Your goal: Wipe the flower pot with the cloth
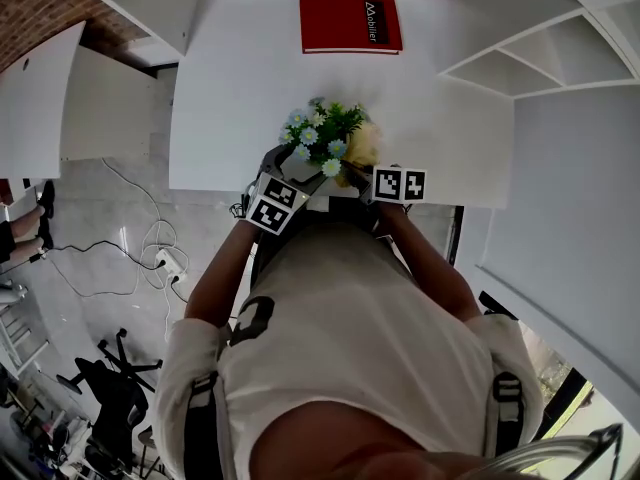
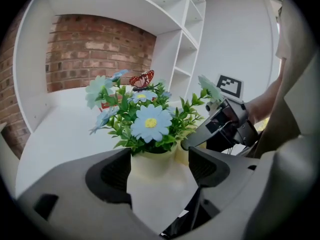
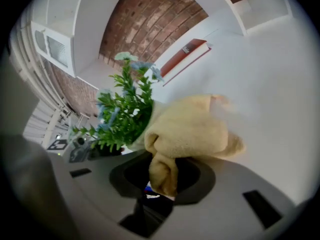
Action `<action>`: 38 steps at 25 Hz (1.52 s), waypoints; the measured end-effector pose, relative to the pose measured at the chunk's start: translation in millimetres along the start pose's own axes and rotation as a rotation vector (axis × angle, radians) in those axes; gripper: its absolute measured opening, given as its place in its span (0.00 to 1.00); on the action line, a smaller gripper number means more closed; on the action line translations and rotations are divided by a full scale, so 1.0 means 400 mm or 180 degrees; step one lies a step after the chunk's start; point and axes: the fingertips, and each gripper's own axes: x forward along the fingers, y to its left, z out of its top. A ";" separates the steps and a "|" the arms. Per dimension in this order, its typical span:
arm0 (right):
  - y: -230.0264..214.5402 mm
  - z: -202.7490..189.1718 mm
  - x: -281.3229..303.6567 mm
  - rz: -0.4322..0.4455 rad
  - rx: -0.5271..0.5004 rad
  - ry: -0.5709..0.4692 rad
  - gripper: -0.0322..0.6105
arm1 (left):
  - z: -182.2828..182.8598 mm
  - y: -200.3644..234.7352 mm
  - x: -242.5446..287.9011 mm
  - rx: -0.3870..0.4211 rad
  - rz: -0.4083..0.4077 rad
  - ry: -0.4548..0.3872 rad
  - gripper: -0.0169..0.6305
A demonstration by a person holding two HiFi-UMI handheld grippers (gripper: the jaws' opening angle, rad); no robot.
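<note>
A cream flower pot (image 2: 155, 181) with green leaves and pale blue flowers (image 1: 325, 133) stands near the front edge of the white table (image 1: 230, 88). My left gripper (image 2: 159, 171) is shut on the flower pot, one jaw at each side of it. A yellow cloth (image 3: 192, 129) is bunched between the jaws of my right gripper (image 3: 162, 174), which is shut on it. The cloth (image 1: 365, 146) lies against the pot's right side. In the left gripper view the right gripper (image 2: 225, 126) shows beyond the pot.
A red book (image 1: 350, 23) lies at the far side of the table. White shelves (image 1: 540, 38) stand to the right, a brick wall (image 2: 95, 49) behind. Cables and a power strip (image 1: 165, 261) lie on the floor to the left.
</note>
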 end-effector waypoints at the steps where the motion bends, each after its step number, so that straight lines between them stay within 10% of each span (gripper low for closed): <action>1: -0.018 -0.008 0.008 -0.0084 0.0002 0.0050 0.21 | -0.013 0.004 -0.001 0.0045 0.0017 0.0036 0.60; 12: 0.051 0.065 -0.029 0.0145 -0.0051 -0.0134 0.21 | 0.000 0.050 0.031 0.0460 -0.0388 0.0175 0.60; 23: 0.052 0.110 -0.022 0.0361 0.0205 -0.0574 0.22 | 0.017 0.027 0.012 -0.0377 0.0283 -0.0057 0.60; 38: -0.006 0.075 0.038 -0.0204 -0.0123 -0.0188 0.20 | -0.037 -0.018 -0.029 -0.0135 -0.0006 0.0180 0.60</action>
